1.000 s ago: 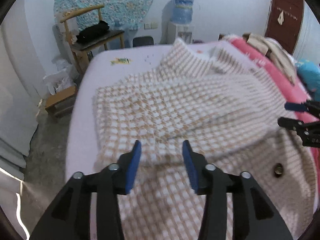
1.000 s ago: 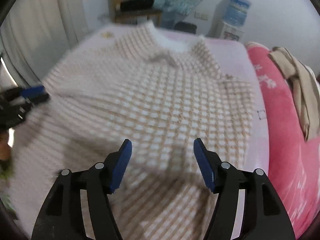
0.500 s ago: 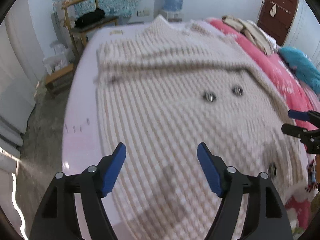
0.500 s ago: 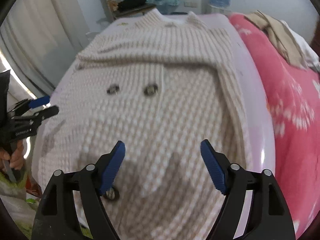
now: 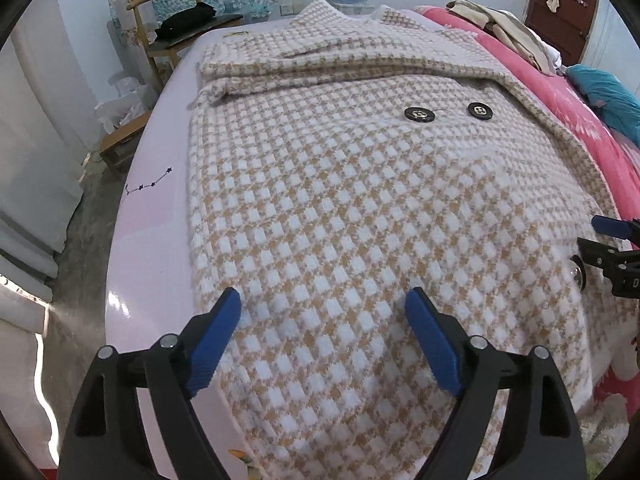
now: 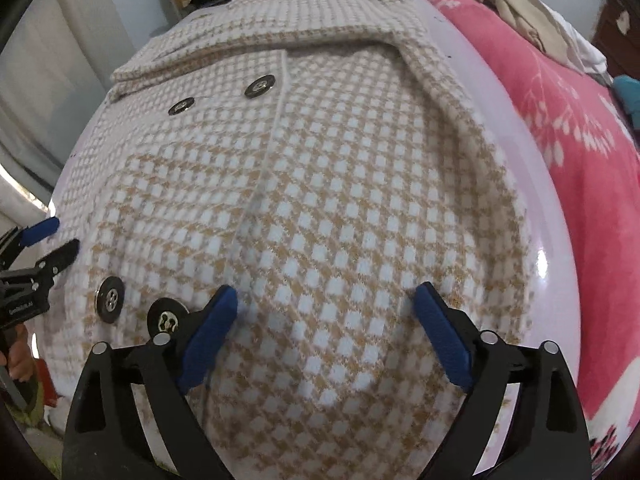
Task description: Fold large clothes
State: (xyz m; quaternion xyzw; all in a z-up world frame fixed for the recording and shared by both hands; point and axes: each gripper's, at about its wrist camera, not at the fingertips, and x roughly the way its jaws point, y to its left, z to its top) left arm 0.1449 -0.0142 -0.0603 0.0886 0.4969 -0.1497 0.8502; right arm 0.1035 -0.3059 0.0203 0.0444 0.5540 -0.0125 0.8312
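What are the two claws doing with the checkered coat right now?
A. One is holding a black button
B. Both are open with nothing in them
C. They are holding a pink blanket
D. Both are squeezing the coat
B. The left claw and the right claw both have their blue fingers spread wide apart above the checkered coat, with nothing pinched between them.

left wrist view: taken from low at the near-left end of the bed (image 5: 152,240), faced along it toward the far wall, close over the houndstooth coat (image 5: 340,200) | right wrist view: taken from the near-right end, faced the same way, closer to the coat (image 6: 320,200) | shared: coat front, black buttons (image 5: 418,114) (image 6: 260,86), pink blanket (image 6: 580,140), each opposite gripper seen at the frame edge
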